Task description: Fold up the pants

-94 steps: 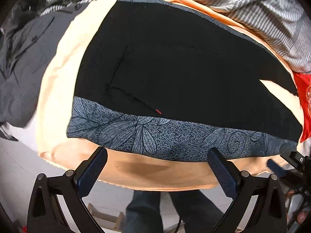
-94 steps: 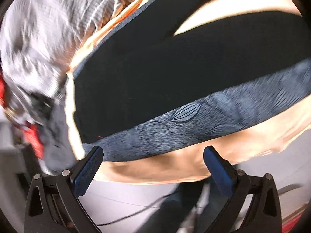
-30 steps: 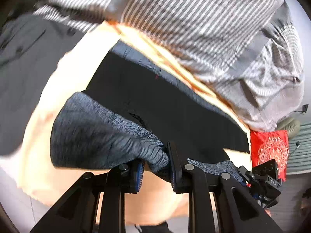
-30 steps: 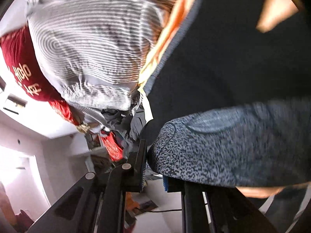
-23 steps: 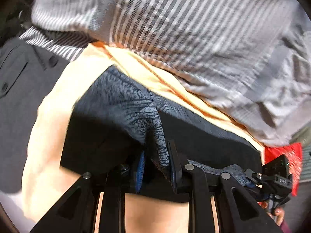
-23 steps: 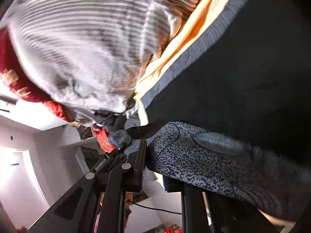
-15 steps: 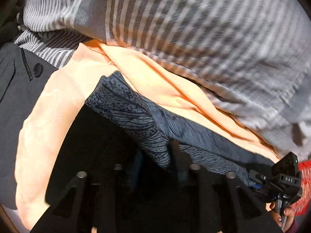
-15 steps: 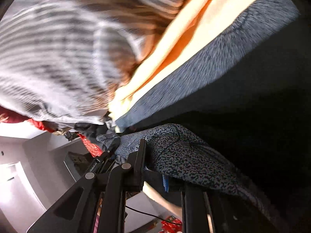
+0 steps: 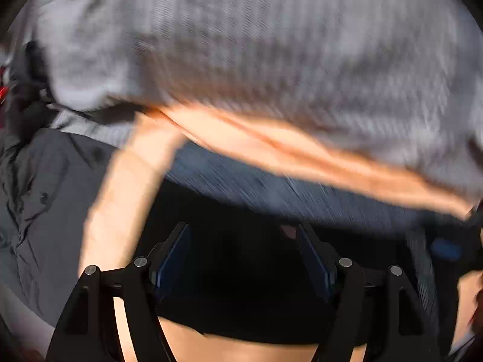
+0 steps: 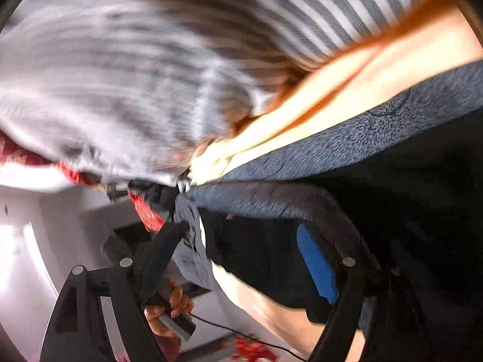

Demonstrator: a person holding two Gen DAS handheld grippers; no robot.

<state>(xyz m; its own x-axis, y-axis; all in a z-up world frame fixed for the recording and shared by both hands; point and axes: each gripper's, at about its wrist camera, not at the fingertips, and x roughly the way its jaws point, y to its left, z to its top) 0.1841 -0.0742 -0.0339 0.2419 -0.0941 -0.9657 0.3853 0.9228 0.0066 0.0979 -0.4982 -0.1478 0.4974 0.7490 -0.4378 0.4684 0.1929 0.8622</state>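
Note:
The black pants [image 9: 241,286] lie folded over on a peach cover [image 9: 120,211], their blue-grey patterned band [image 9: 271,187] running along the far edge. My left gripper [image 9: 241,241] hangs over the black cloth with its jaws opening; nothing is pinched between the pads. In the right wrist view the patterned band [image 10: 377,132] lies doubled, and one fold [image 10: 256,199] arcs by the blue right pad [image 10: 315,265]. My right gripper [image 10: 238,241] is also opening, with black cloth [image 10: 256,250] loose between its fingers.
A grey striped fabric [image 9: 256,45] is heaped just beyond the pants. A dark grey garment [image 9: 45,196] lies at the left. Red cloth [image 10: 145,208] and a person's hand [image 10: 169,304] on the other gripper's handle show at the lower left of the right wrist view.
Both grippers carried the patterned hem across the black pants to the far edge near the striped fabric. Then both sets of jaws spread and let the cloth go.

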